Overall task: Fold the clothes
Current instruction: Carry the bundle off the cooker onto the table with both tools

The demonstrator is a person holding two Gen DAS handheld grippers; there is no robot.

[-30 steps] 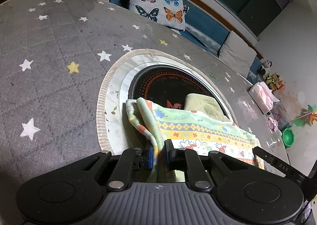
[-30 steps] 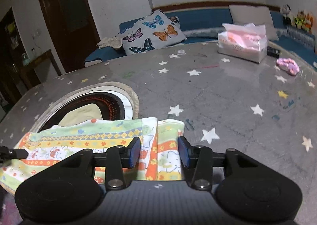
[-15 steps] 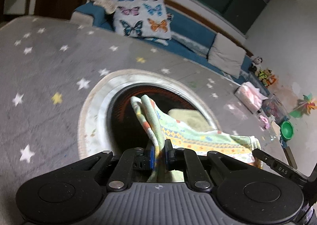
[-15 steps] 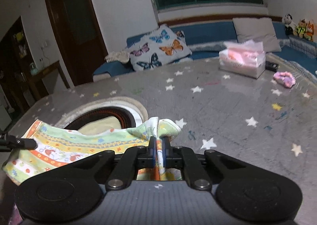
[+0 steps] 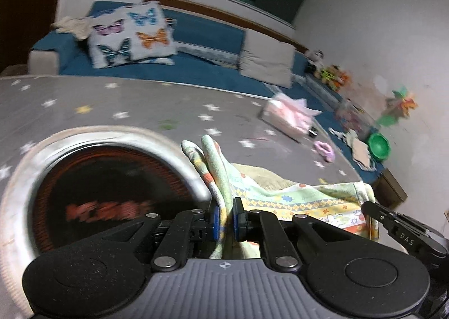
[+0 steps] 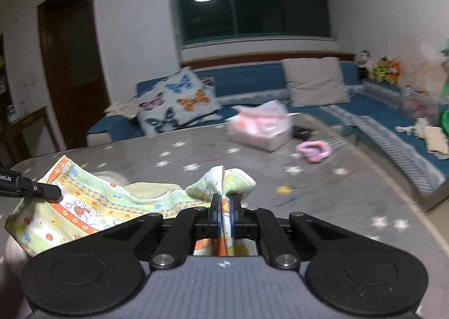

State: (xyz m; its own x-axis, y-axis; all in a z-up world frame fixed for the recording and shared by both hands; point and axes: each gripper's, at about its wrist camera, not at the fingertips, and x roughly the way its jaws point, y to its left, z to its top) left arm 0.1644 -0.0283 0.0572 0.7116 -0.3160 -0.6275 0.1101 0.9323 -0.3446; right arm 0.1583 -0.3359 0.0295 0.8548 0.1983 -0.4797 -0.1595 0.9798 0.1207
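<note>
Pinching one corner each, left hand-held gripper and right hand-held gripper hold the patterned cloth stretched between them, lifted above the grey star-print tabletop beside its round recess.

A butterfly cushion sits far left on the blue sofa; a pink tissue box rests on the star-patterned cover.

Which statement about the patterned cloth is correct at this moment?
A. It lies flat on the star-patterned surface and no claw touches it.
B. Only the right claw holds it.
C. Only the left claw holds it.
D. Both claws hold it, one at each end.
D: the left claw and the right claw are each shut on an end of the patterned cloth, which hangs between them.
</note>
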